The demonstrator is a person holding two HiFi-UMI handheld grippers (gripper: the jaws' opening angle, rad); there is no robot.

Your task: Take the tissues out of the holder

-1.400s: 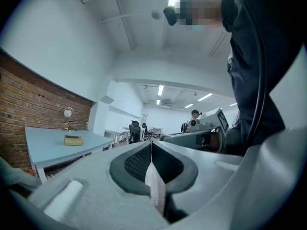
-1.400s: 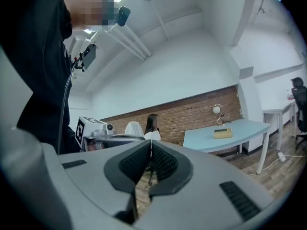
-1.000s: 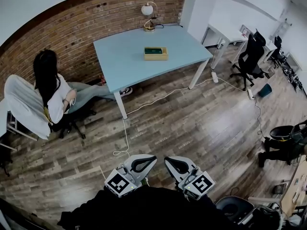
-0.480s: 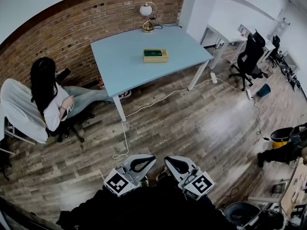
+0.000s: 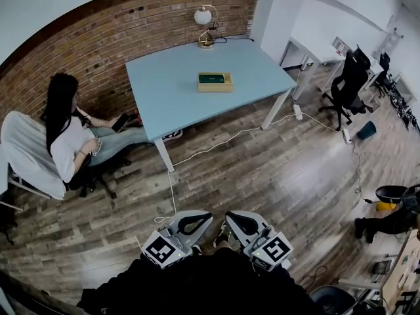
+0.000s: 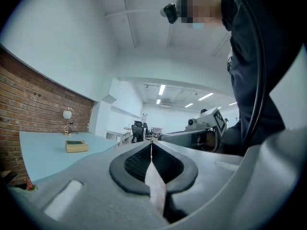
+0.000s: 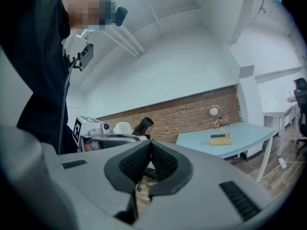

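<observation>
The tissue holder [image 5: 214, 81], a small wooden box with a dark green top, stands near the middle of the light blue table [image 5: 164, 90] far ahead, across the wooden floor. It also shows in the left gripper view as the holder [image 6: 76, 146] and in the right gripper view as the holder [image 7: 220, 139]. Close to my body, my left gripper [image 5: 203, 218] and right gripper [image 5: 233, 218] are side by side, pointing level. Both are shut with nothing between the jaws: left gripper [image 6: 151, 143], right gripper [image 7: 150, 142]. No tissue shows from here.
A person [image 5: 69, 140] sits on a chair left of the table, by the brick wall. A lamp [image 5: 205, 25] stands on the table's far edge. A white cable [image 5: 216, 140] runs over the floor between me and the table. Black office chairs [image 5: 344, 77] and a white desk [image 5: 315, 44] stand at the right.
The view has drifted a little across the floor relative to the table. Both grippers keep their place before my body, still shut. The seated person has shifted and now holds a phone out.
</observation>
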